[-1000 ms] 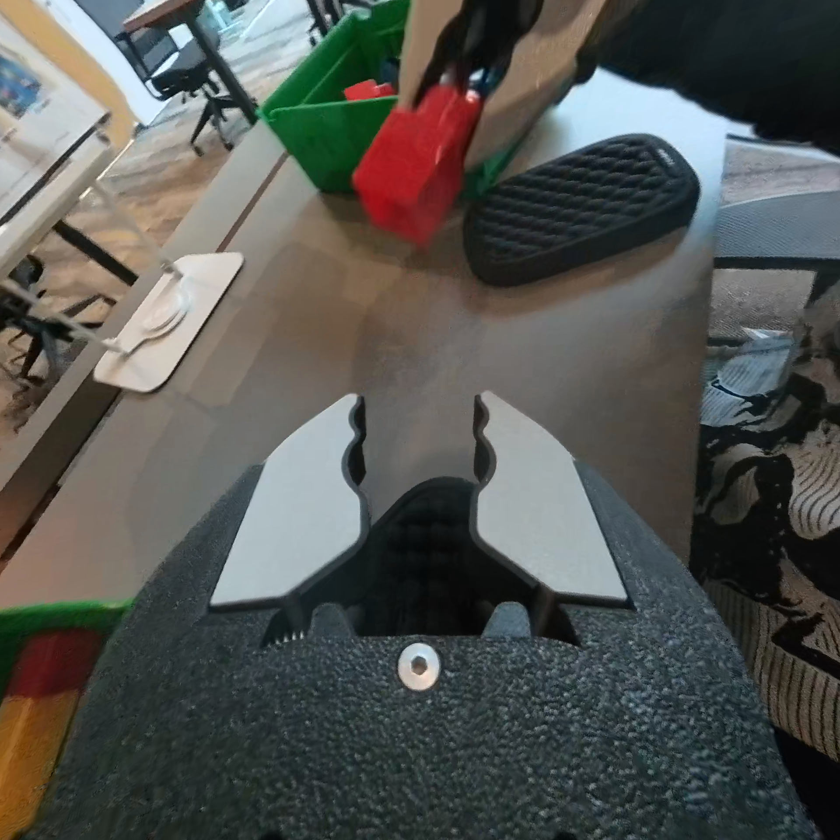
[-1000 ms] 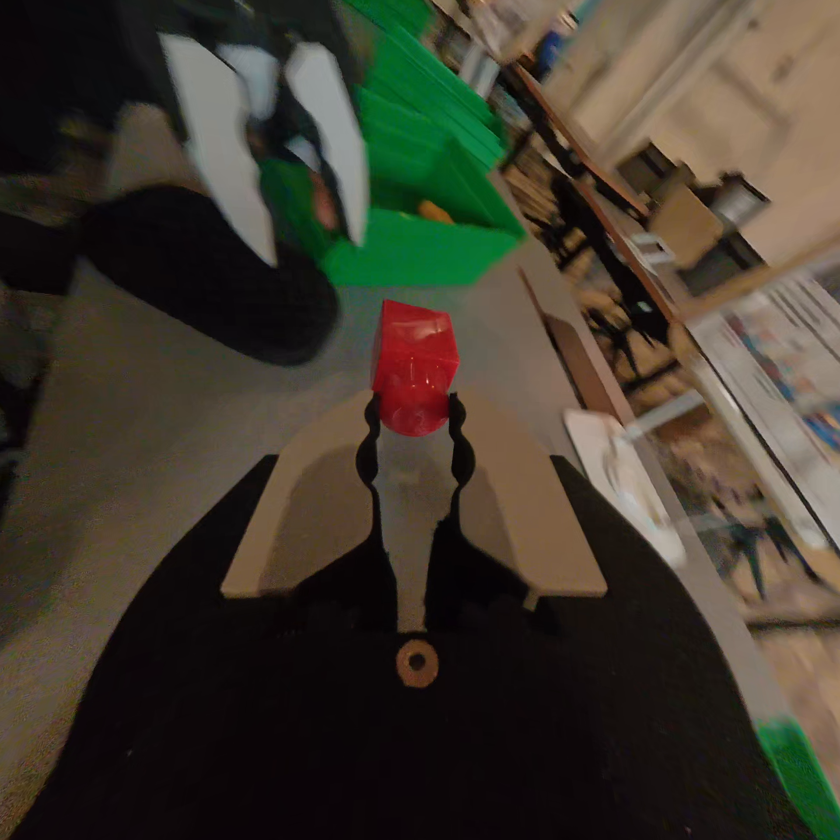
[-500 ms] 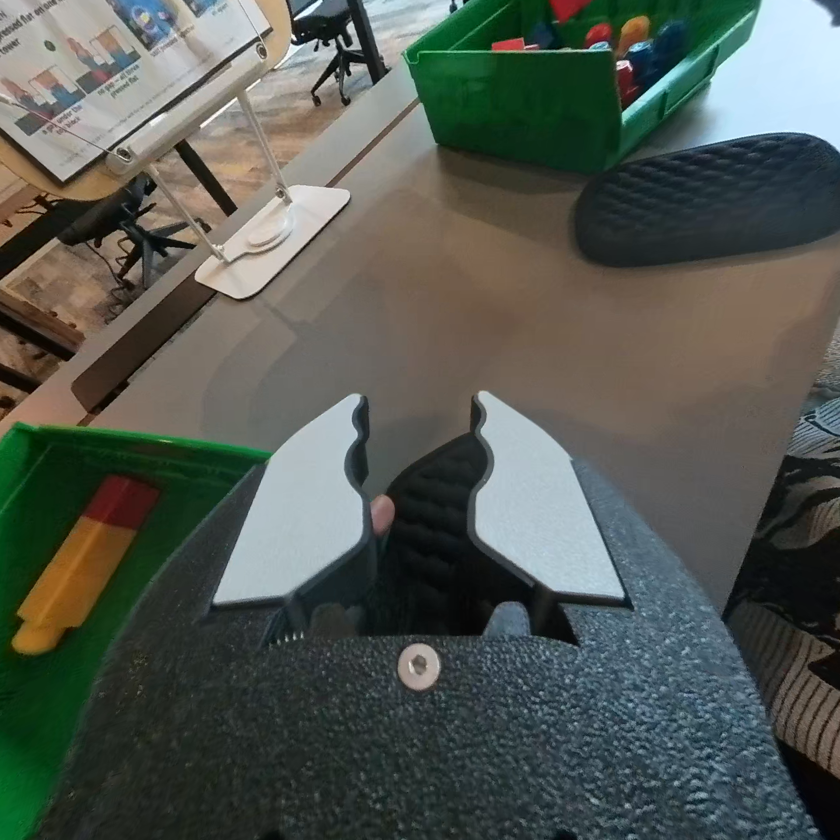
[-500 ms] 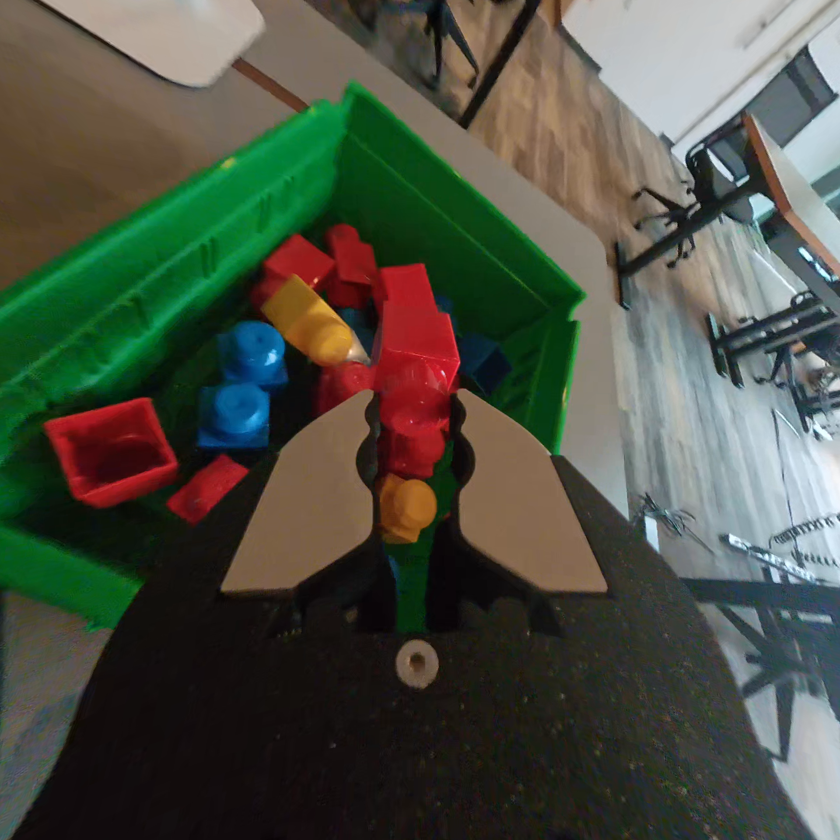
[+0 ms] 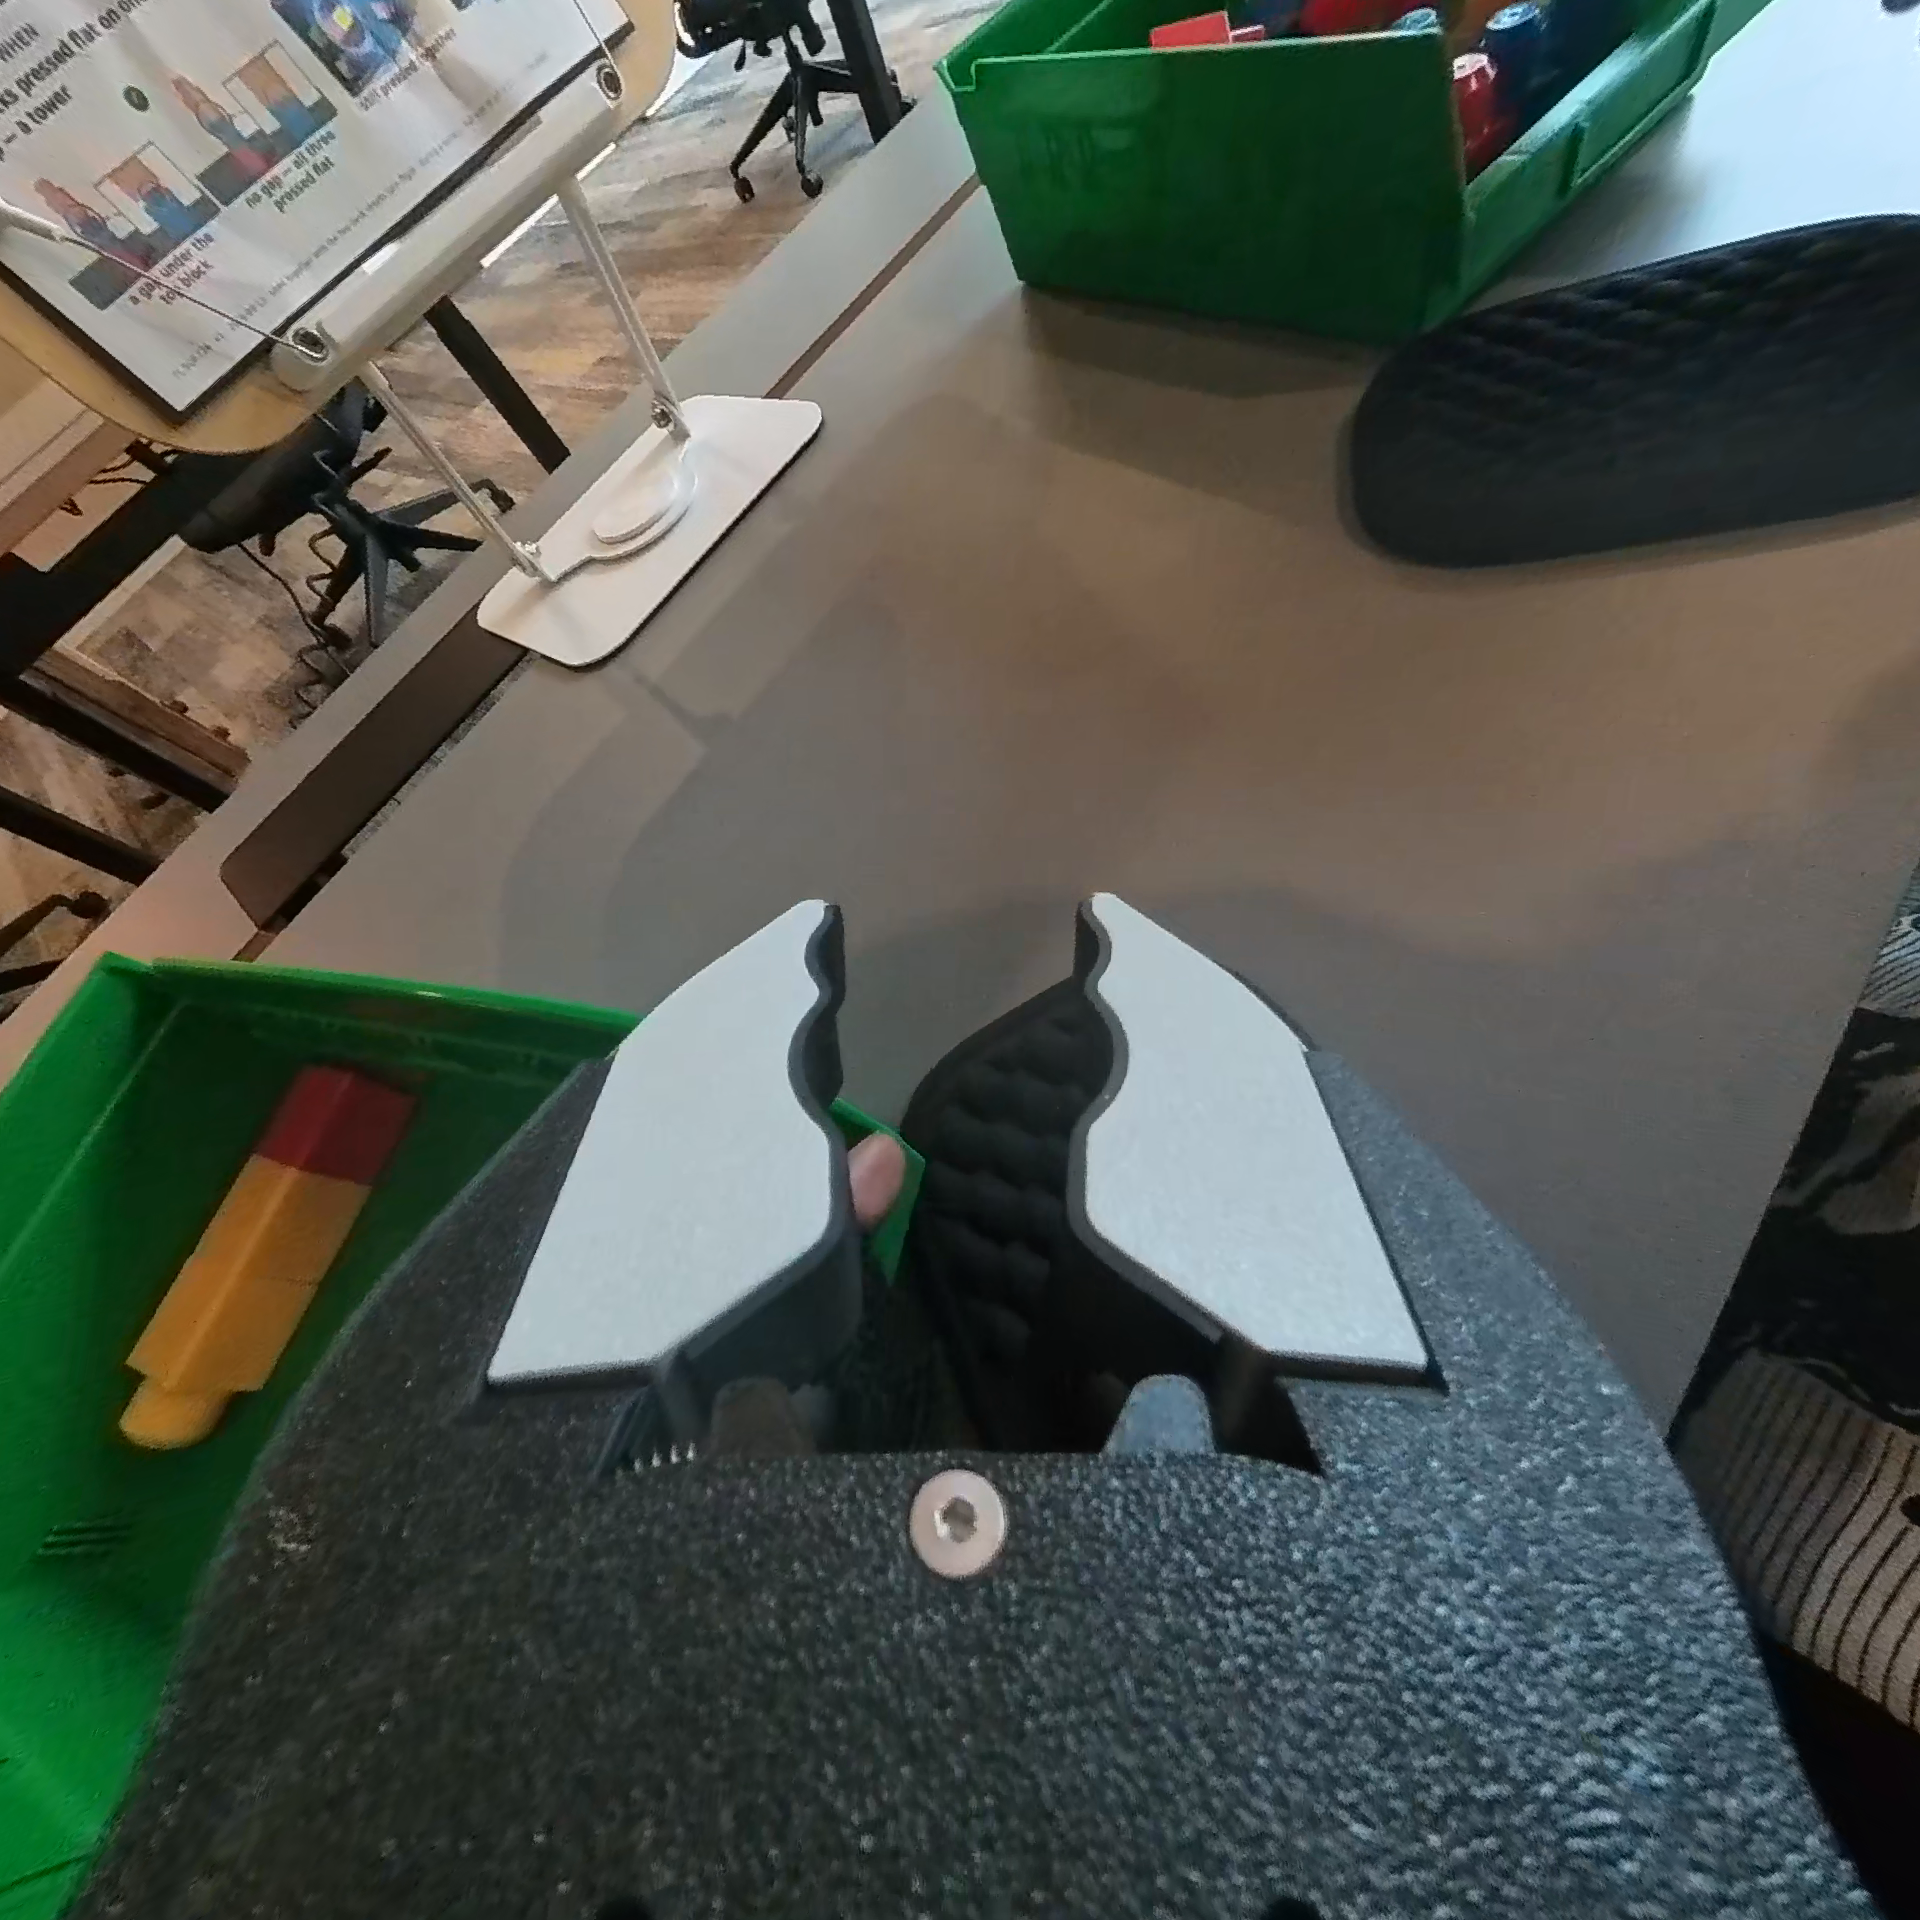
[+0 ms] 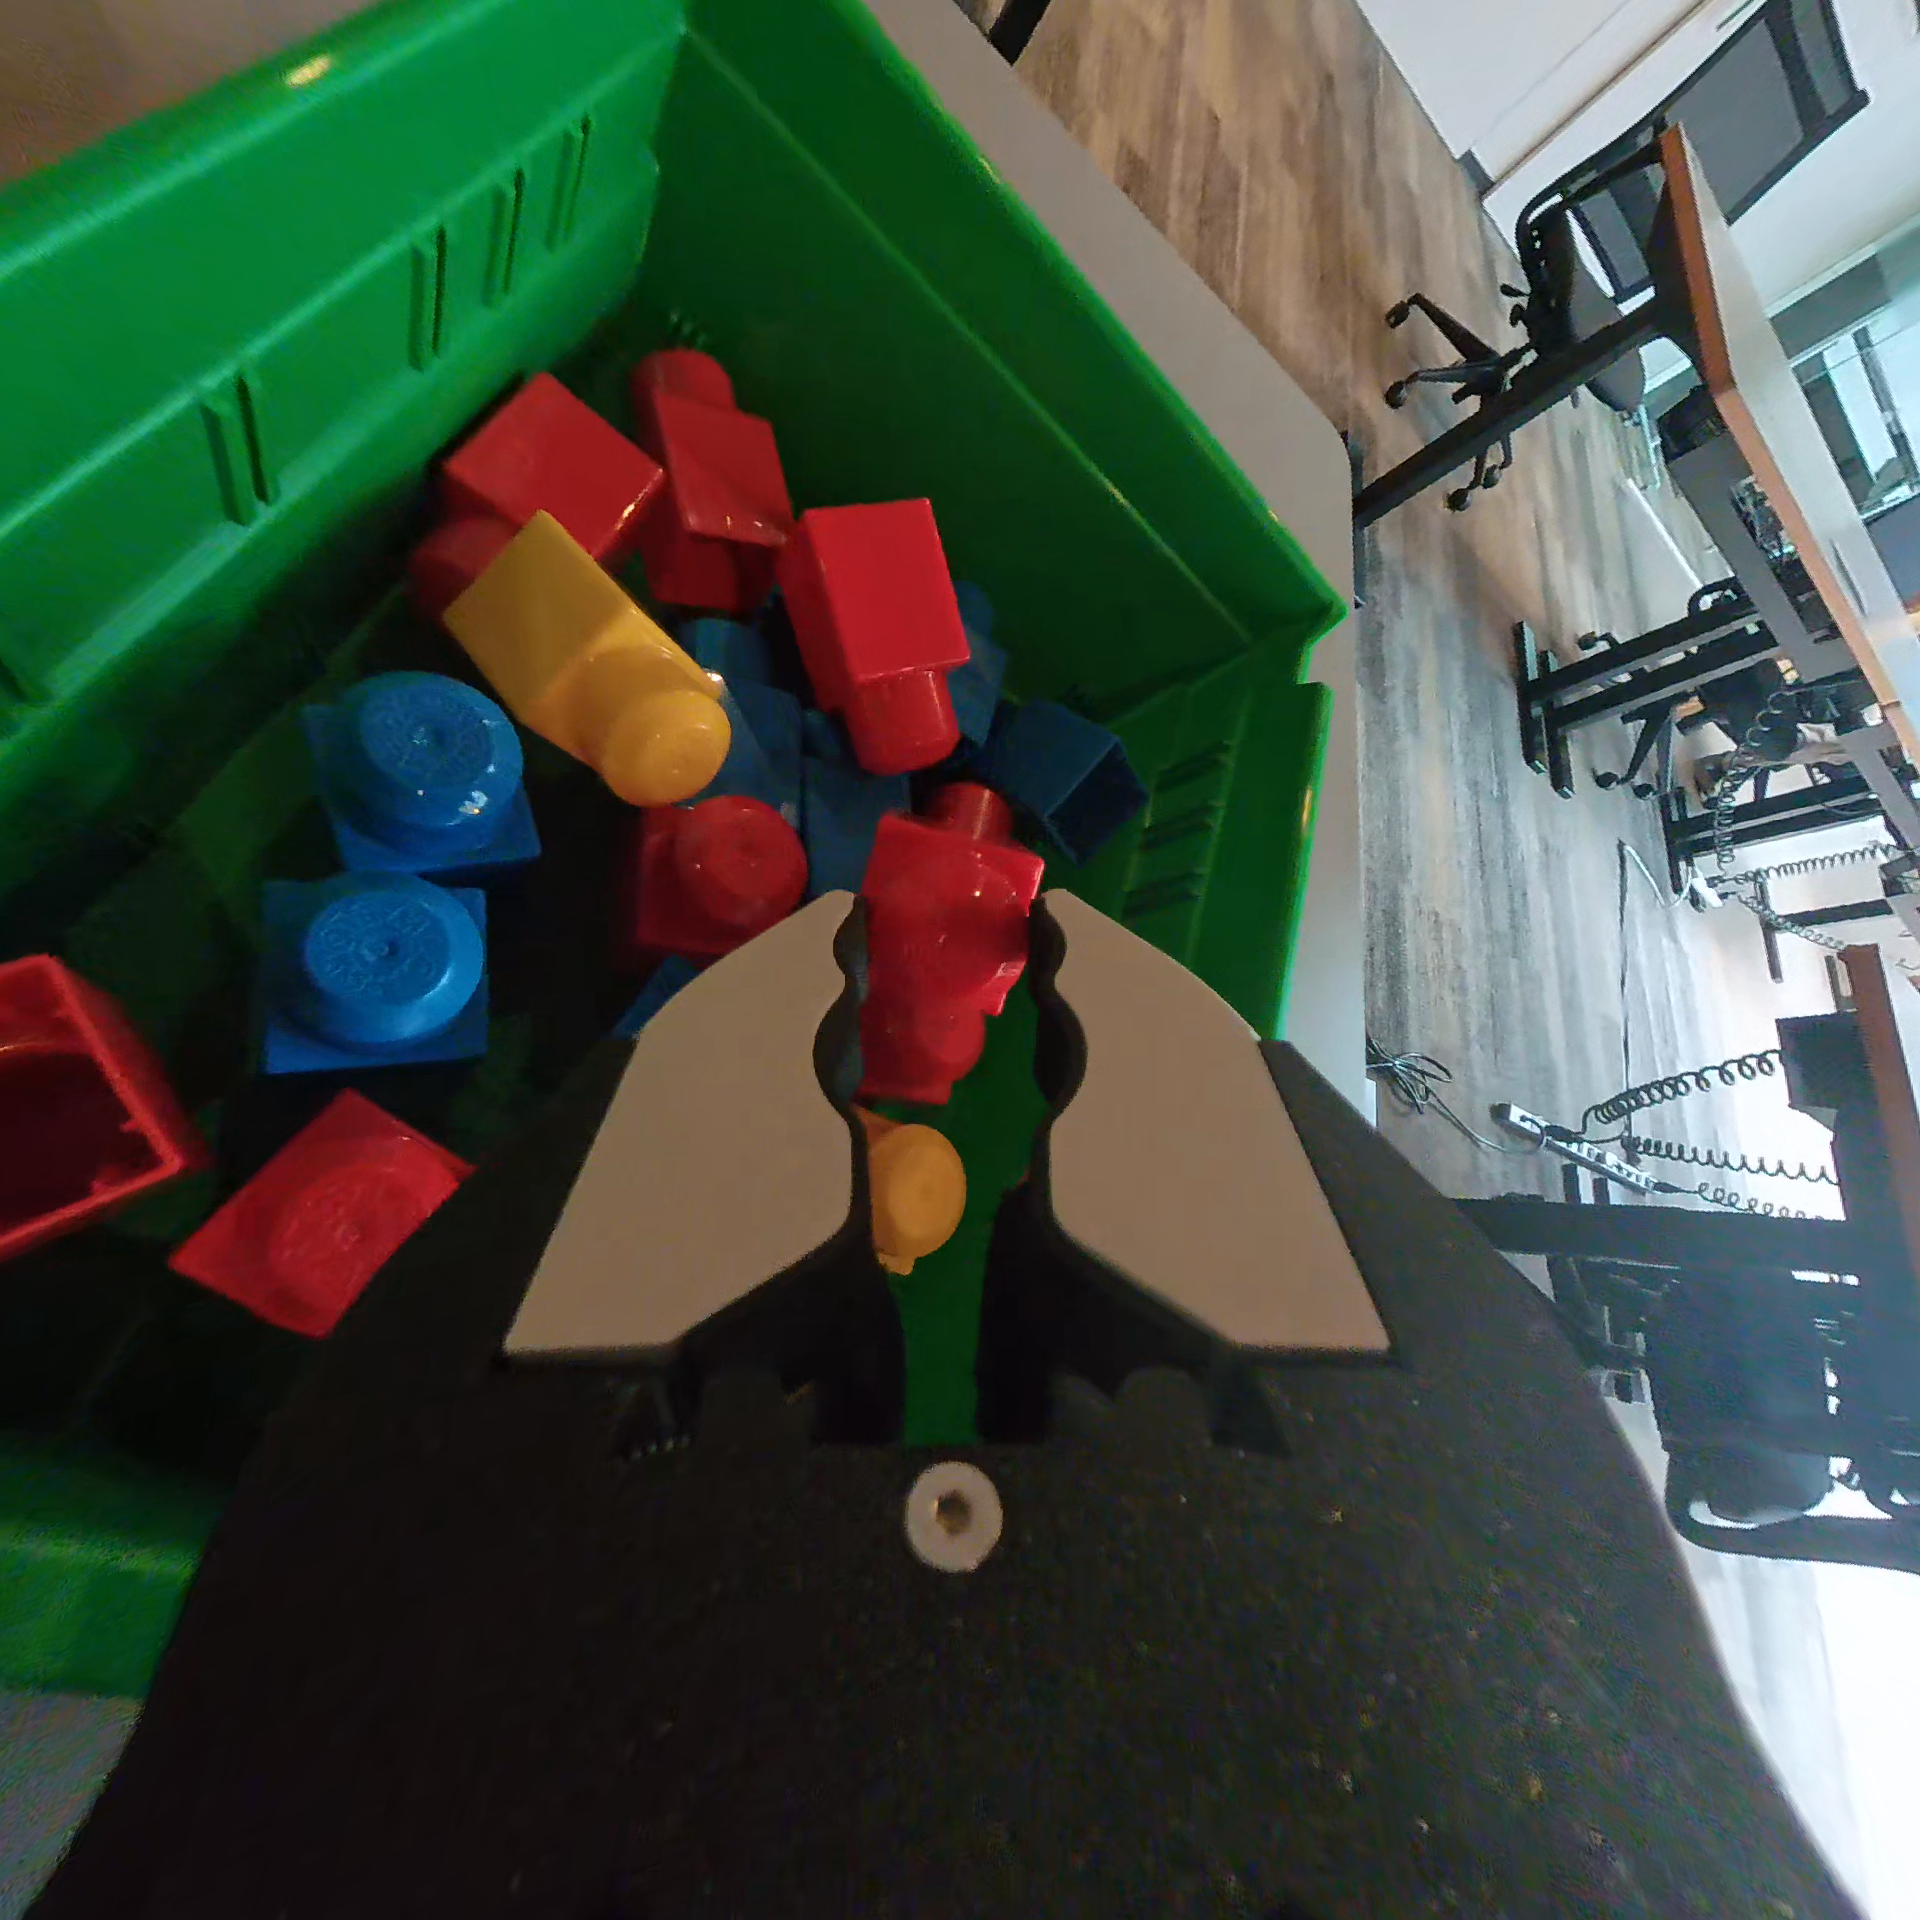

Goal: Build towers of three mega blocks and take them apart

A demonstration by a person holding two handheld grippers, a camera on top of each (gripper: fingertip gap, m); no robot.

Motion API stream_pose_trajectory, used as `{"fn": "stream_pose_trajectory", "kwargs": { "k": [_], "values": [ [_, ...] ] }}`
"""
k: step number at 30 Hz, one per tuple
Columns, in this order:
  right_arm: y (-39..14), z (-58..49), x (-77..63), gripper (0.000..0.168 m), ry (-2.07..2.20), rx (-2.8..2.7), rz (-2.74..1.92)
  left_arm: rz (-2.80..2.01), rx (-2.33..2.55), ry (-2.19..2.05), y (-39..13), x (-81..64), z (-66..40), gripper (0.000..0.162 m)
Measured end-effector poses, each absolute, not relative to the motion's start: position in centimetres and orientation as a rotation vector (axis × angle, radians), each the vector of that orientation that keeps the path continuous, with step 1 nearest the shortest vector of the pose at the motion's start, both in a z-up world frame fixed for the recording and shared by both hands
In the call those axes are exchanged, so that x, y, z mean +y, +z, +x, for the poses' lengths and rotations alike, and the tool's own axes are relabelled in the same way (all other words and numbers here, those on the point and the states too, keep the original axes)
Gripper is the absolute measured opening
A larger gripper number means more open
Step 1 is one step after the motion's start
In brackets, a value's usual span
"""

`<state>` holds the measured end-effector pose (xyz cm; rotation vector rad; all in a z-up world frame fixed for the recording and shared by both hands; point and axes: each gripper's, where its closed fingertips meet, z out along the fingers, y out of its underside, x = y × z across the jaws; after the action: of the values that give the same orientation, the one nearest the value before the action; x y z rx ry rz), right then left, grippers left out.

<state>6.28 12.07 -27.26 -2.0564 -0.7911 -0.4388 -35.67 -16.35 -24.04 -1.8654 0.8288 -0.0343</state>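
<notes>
While the right claw [image 6: 948,914] hangs over the green bin [image 6: 935,312], a red block [image 6: 940,966] sits between its fingers, but one cannot tell if it is pinched or loose. It should open wide, then lift straight up. The left claw [image 5: 956,925] is apart and empty.

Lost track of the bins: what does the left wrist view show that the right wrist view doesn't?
Left only: the open left gripper over the grey table, a near bin holding a red-and-yellow tower, a black pad and a sign stand.
Right only: the right gripper, a red block between its fingers, above loose blocks; grip unclear.
Both: the far bin of blocks.
</notes>
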Motion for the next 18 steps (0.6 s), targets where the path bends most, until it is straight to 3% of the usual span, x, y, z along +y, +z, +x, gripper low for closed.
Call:
{"fn": "stream_pose_trajectory", "kwargs": {
  "k": [9,18],
  "values": [
    [-25.7,6.5,11.1,0.044,-0.455,-0.744,-2.014,-1.869,0.82,0.001,-23.6,-16.1,-36.1,0.042],
    [-21.3,-0.4,4.7,0.053,-0.142,-0.801,-1.759,-1.919,0.707,0.135,-21.8,-15.5,-40.9,0.042]
  ]
}}
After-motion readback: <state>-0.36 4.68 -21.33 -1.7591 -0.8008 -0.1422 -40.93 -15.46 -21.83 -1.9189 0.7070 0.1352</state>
